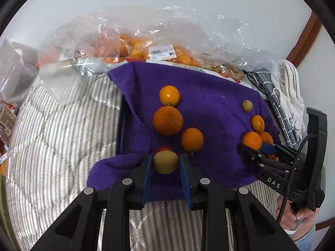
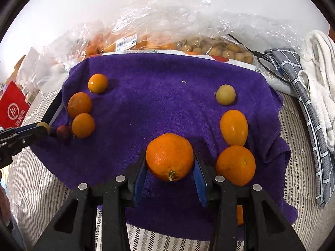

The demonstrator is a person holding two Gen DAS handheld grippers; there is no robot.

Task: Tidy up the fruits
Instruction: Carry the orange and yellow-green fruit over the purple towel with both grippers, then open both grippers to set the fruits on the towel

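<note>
A purple towel (image 1: 213, 113) (image 2: 163, 104) holds loose fruit. My left gripper (image 1: 165, 163) is shut on a small yellow-green fruit (image 1: 165, 162) at the towel's near left; it also shows at the left in the right wrist view (image 2: 43, 126), beside a small red fruit (image 2: 63, 131). Three oranges (image 1: 168, 121) (image 2: 79, 104) lie in a row just beyond it. My right gripper (image 2: 170, 163) is shut on a large orange (image 2: 170, 156) over the towel's near right; it shows in the left wrist view (image 1: 251, 140). Beside it lie an orange (image 2: 236, 165), an oval orange fruit (image 2: 234, 127) and a yellow-green fruit (image 2: 225, 94).
Clear plastic bags of oranges and small fruit (image 1: 146, 48) (image 2: 188, 46) stand behind the towel. Folded grey and white cloths (image 1: 282, 96) (image 2: 309, 96) lie at the right. A red packet (image 2: 12, 106) sits at the left. Striped bedding (image 1: 62, 136) surrounds the towel.
</note>
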